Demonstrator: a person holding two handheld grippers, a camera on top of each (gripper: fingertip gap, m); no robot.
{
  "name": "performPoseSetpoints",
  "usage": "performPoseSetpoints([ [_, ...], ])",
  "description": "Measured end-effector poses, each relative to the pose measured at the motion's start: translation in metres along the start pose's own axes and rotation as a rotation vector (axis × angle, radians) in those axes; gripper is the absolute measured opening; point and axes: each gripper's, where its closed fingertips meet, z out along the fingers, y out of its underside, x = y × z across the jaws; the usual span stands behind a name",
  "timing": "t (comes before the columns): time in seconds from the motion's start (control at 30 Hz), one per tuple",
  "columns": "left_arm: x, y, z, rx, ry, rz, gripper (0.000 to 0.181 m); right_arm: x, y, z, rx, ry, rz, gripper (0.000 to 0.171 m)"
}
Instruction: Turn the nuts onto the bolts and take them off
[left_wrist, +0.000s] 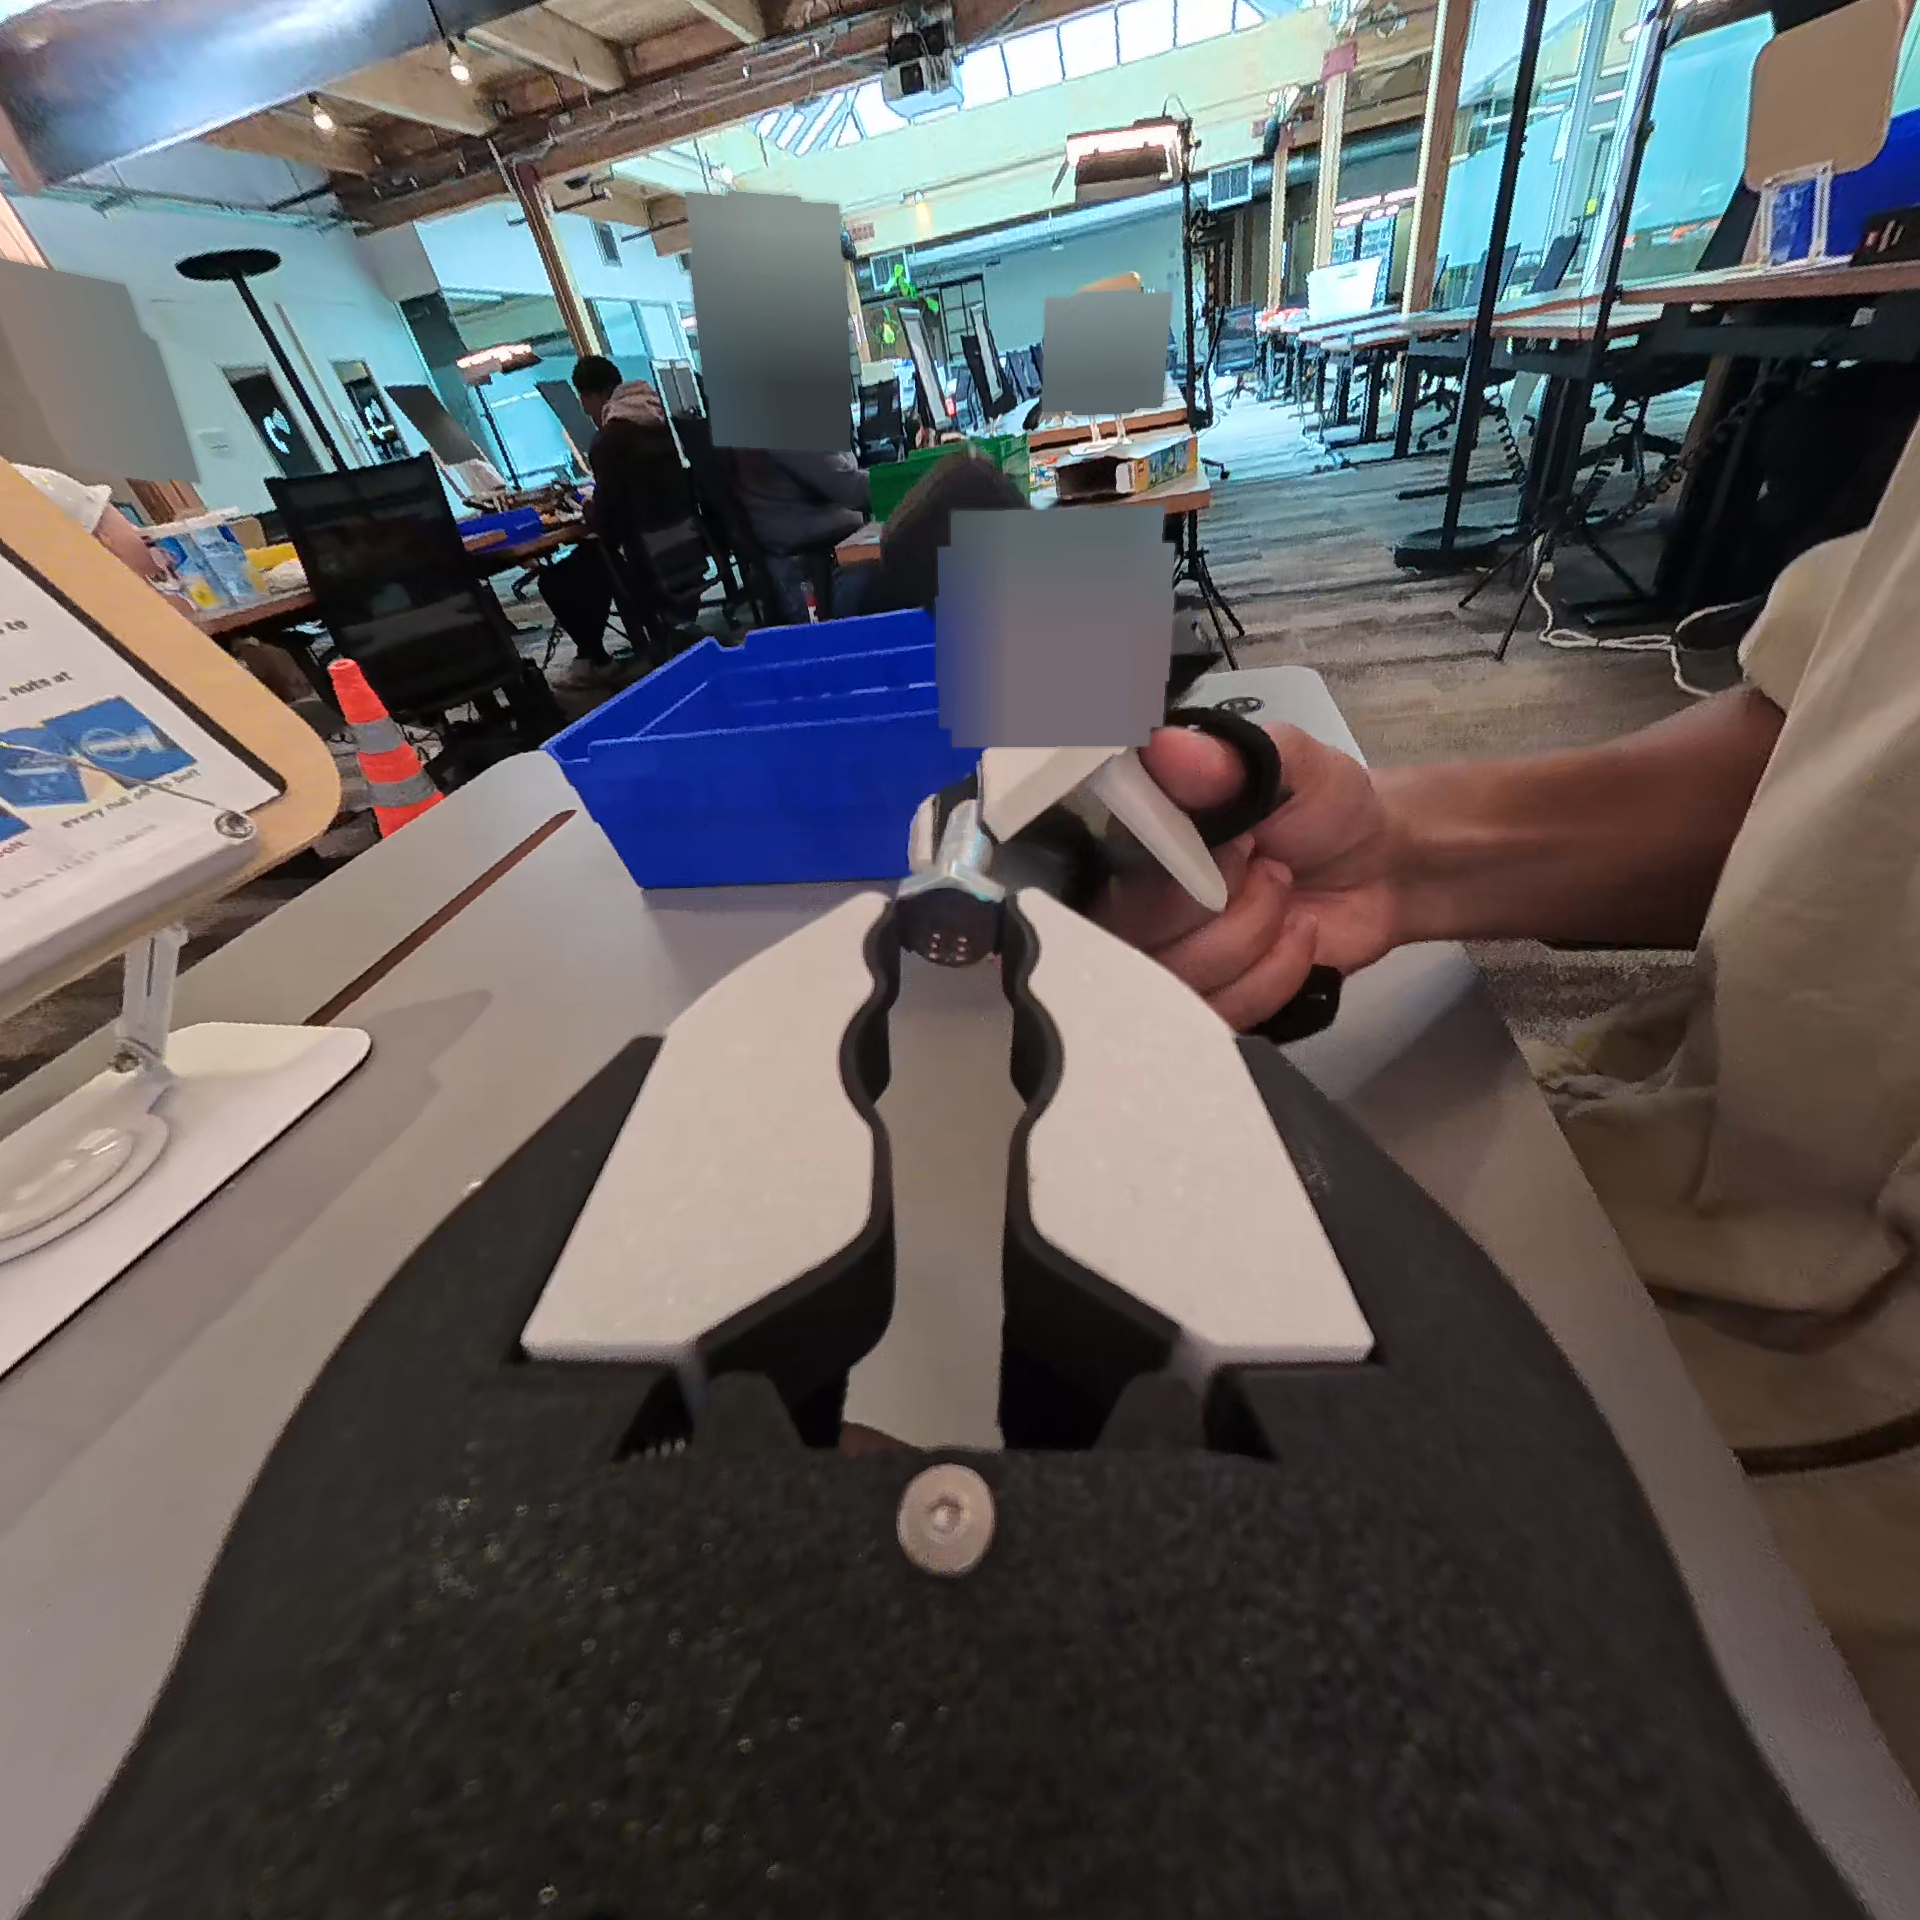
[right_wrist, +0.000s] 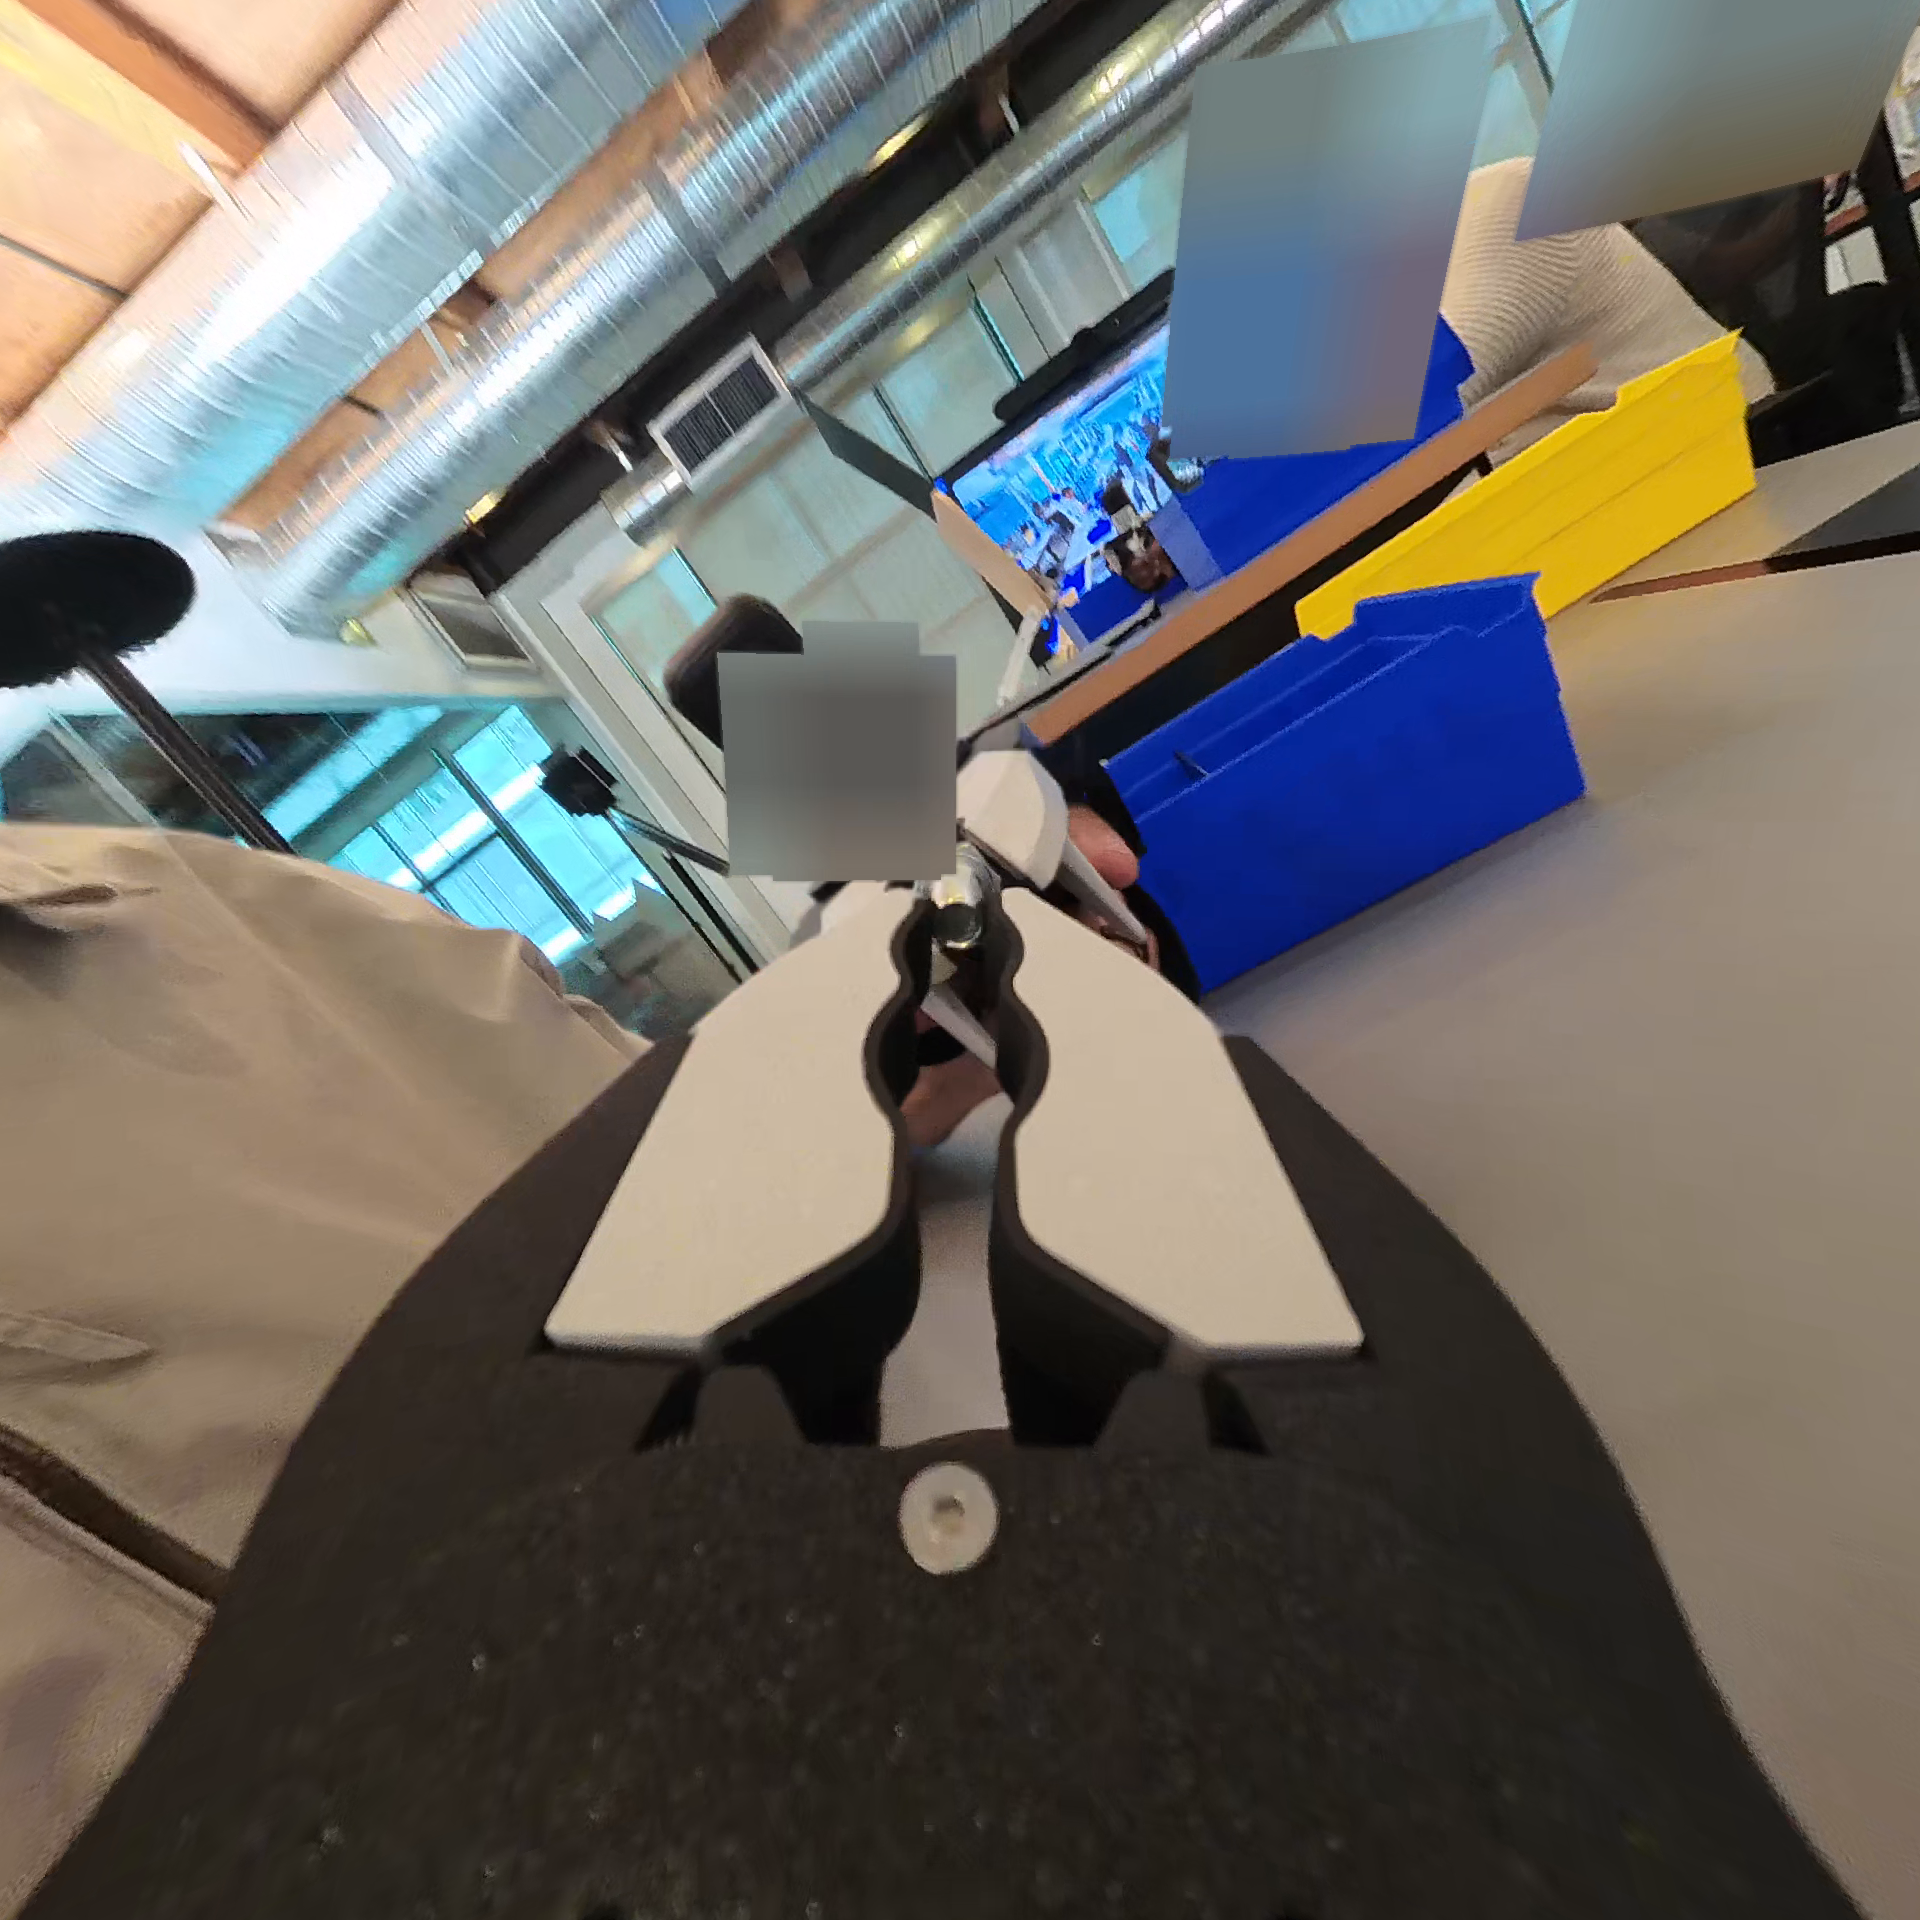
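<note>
Between the tips of the left tongs (left_wrist: 948, 930) sits the hex head of a bolt (left_wrist: 948, 914), clamped so that its threaded shank points away from the camera and toward the other tool. That grip on the flats probably serves to stop the bolt from spinning. The right tongs (right_wrist: 958, 925) meet it from the far end; in the right wrist view they are closed on a small bright part on the shank, which I take to be the nut (right_wrist: 961, 920), though the frame is blurred and I cannot tell where nut ends and thread begins. The right view is strongly tilted, which suits a wrist rolled over in mid-twist. Whether the nut is going on or coming off cannot be read from these frames.

A bare hand (left_wrist: 1278, 873) grips the black handle of the right tool in the left view. Both tools hold the pair up off the grey counter (left_wrist: 520, 987), likely to leave room for turning. Just behind them stands a blue bin (left_wrist: 748, 790), near enough to serve for parts. A yellow bin (right_wrist: 1558, 499) lies farther back, an instruction card on a stand (left_wrist: 125, 790) stands to the left, and an orange cone (left_wrist: 379, 748) stands on the floor beyond.
</note>
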Motion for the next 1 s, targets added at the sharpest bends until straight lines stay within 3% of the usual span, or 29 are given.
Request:
performPoseSetpoints([
  [0.27, 0.001, 0.002, -0.006, 0.018, 0.001, 0.010, 0.025, 0.006, 0.001, -0.001, -0.140, 0.052, -0.089, 0.009],
  [0.53, -0.001, -0.010, -0.012, 0.097, 0.001, 0.000, 0.029, -0.002, -0.004, -0.001, 0.019, -0.124, 0.147, 0.009],
  [0.67, 0.001, -0.010, -0.011, 0.102, 0.008, -0.007, 0.032, -0.005, -0.001, 0.006, 0.040, -0.143, 0.159, 0.009],
  [0.73, 0.002, -0.013, -0.013, 0.116, 0.012, 0.005, 0.017, -0.005, -0.001, 0.008, 0.038, -0.139, 0.147, 0.009],
  [1.0, -0.001, -0.016, -0.017, 0.139, 0.028, -0.034, 0.017, -0.005, -0.003, 0.012, 0.046, -0.157, 0.184, 0.009],
])
